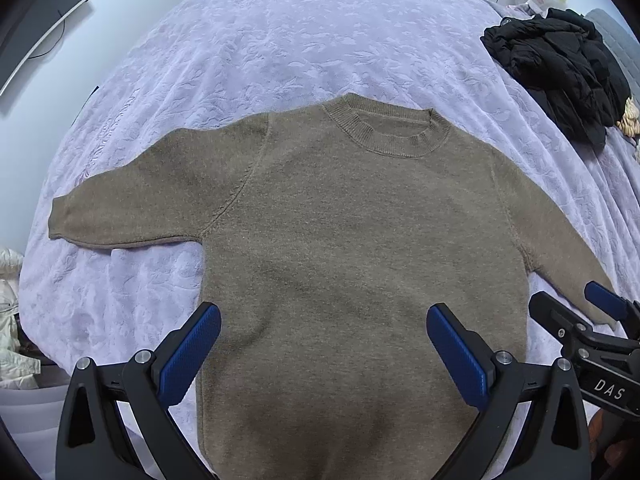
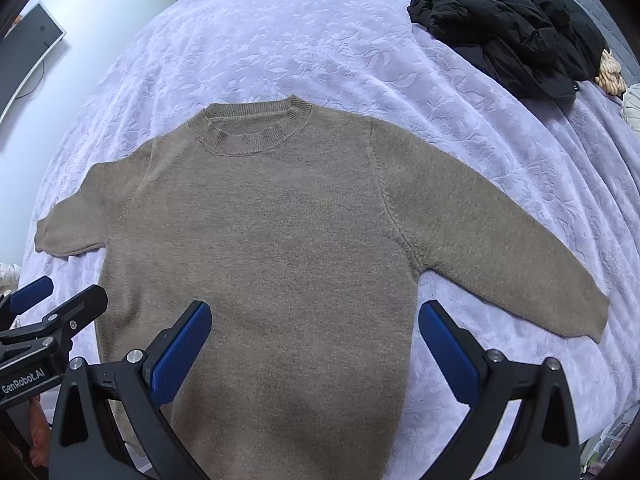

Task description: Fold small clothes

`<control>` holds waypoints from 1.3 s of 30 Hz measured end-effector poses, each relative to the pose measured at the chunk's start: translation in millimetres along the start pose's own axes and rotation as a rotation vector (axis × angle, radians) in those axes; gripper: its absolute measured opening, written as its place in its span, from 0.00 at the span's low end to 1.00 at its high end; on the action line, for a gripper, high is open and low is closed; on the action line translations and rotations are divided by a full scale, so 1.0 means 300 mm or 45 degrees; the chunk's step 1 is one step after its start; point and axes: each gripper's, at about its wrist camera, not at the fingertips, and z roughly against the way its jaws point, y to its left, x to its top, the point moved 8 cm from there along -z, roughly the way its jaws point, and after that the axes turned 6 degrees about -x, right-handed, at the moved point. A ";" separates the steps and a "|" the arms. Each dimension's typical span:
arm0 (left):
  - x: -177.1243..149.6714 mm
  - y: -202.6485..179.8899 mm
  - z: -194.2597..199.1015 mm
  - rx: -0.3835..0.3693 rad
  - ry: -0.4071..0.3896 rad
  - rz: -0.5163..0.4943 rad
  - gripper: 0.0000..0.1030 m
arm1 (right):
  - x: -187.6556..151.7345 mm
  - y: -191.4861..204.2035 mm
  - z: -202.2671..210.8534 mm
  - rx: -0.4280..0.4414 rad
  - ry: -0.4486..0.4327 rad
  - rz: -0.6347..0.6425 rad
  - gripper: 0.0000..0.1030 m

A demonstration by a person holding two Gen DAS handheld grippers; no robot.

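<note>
A small brown knit sweater [image 1: 340,232] lies flat, front up, on a lilac bedspread [image 1: 280,40], collar away from me, both sleeves spread out to the sides. It also shows in the right wrist view [image 2: 280,232]. My left gripper [image 1: 324,344] is open and empty, above the lower left part of the sweater's body. My right gripper [image 2: 316,340] is open and empty, above the lower right part of the body. The right gripper shows at the right edge of the left wrist view [image 1: 600,320], near the right sleeve cuff.
A black jacket [image 2: 512,20] lies heaped on the bed's far right corner, also in the left wrist view [image 1: 560,72]. A dark screen [image 1: 36,20] stands at the far left. White fabric [image 1: 12,320] lies beside the bed at the left.
</note>
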 end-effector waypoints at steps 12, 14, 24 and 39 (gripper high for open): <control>0.014 0.027 -0.021 0.001 0.008 -0.039 1.00 | 0.000 0.013 -0.033 -0.063 0.032 -0.022 1.00; 0.015 0.036 -0.027 0.002 0.016 -0.036 1.00 | -0.002 0.020 -0.037 -0.067 0.037 -0.022 1.00; 0.003 0.060 -0.055 0.010 0.054 -0.022 1.00 | -0.007 0.045 -0.058 -0.084 0.067 -0.008 1.00; 0.009 0.078 -0.068 0.021 0.061 -0.030 1.00 | -0.002 0.050 -0.071 -0.103 0.088 0.003 1.00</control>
